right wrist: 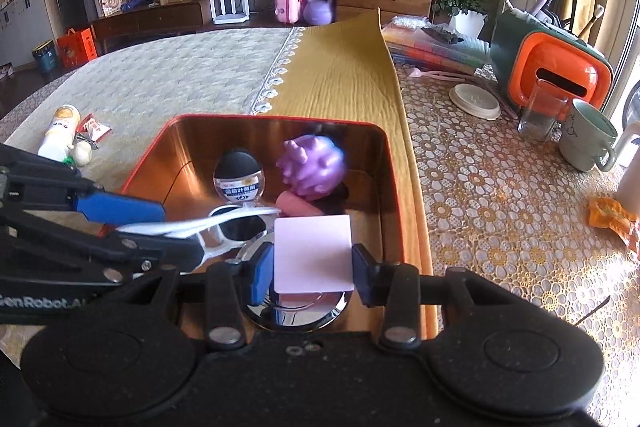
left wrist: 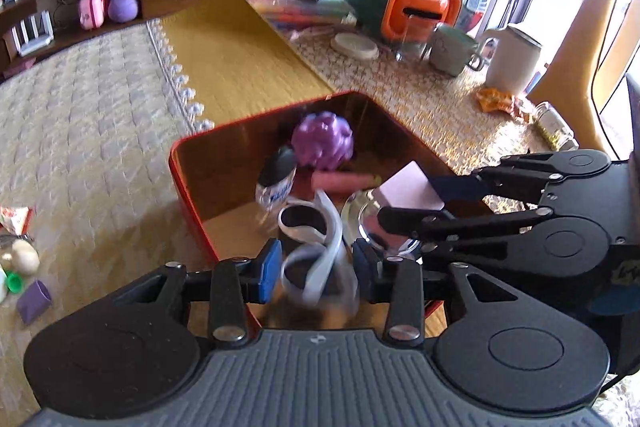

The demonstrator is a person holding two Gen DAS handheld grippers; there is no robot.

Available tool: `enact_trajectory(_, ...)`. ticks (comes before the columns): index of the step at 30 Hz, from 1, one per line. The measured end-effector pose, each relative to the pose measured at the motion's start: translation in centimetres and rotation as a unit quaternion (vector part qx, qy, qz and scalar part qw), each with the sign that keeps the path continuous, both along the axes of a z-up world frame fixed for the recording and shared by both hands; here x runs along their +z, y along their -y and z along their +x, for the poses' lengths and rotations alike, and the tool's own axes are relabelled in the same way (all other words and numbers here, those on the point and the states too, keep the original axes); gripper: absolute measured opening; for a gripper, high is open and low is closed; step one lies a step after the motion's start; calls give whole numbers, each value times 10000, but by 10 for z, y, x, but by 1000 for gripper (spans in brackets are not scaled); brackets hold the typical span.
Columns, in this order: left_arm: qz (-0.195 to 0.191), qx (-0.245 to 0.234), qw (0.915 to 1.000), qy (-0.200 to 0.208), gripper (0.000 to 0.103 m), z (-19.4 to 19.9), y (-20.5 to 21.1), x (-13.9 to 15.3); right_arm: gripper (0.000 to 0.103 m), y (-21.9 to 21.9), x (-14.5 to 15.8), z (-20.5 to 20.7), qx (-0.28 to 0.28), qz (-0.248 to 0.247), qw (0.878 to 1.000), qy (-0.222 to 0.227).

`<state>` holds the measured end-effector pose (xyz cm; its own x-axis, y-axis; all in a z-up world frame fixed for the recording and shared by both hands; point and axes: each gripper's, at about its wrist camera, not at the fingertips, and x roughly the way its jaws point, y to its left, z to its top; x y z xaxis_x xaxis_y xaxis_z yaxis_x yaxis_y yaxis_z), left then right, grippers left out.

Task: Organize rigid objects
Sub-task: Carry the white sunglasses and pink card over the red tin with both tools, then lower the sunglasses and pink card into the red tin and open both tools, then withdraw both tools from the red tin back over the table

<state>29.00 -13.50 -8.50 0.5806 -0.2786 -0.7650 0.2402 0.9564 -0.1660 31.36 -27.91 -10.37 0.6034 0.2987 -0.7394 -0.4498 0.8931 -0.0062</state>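
The left gripper [left wrist: 316, 267], marked "GenRobot.AI", clamps white sunglasses [left wrist: 316, 247]; the right gripper [right wrist: 313, 259] clamps a pink card [right wrist: 313, 254].

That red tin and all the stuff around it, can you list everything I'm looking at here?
red tin: 1, red outside, coppery inside, on the table
spiky ball: 1, purple, in the tin
small jar: 1, clear with black cap, in the tin
pink stick: 1, in the tin below the ball
round shiny lid: 1, silver, in the tin
sunglasses: 1, white, held over the tin
pink card: 1, held over the tin
mug: 1, pale green, on the table at right
orange box: 1, behind the mug
left tongs: 1, black with blue pads, gripping the sunglasses
right tongs: 1, same colours, gripping the card
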Motion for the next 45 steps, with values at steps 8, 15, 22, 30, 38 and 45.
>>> enact_trajectory(8, 14, -36, 9999, -117, 38, 3, 2, -5, 41, 0, -5, -5, 43, -156, 9999, 28)
enact_trajectory(15, 132, -153, 9998, 1, 38, -6, 3, 0, 49, 2, -1, -11, 43, -112, 9999, 40)
enact_trajectory(22, 62, -203, 9996, 160, 41, -19, -4, 14, 53, 2, 11, -22, 22, -5, 10000, 59)
enact_trajectory(30, -117, -60, 9994, 327, 46, -37, -29, 35, 61, -4, 32, -42, 85, 235, 9996, 122)
enact_trajectory(38, -165, 156, 9988, 445, 46, -59, -63, 51, 65, -20, 53, -64, 228, 455, 9985, 178)
enact_trajectory(45, -124, 411, 9971, 635, 59, -79, -98, 64, 73, -45, 67, -82, 430, 607, 9969, 249)
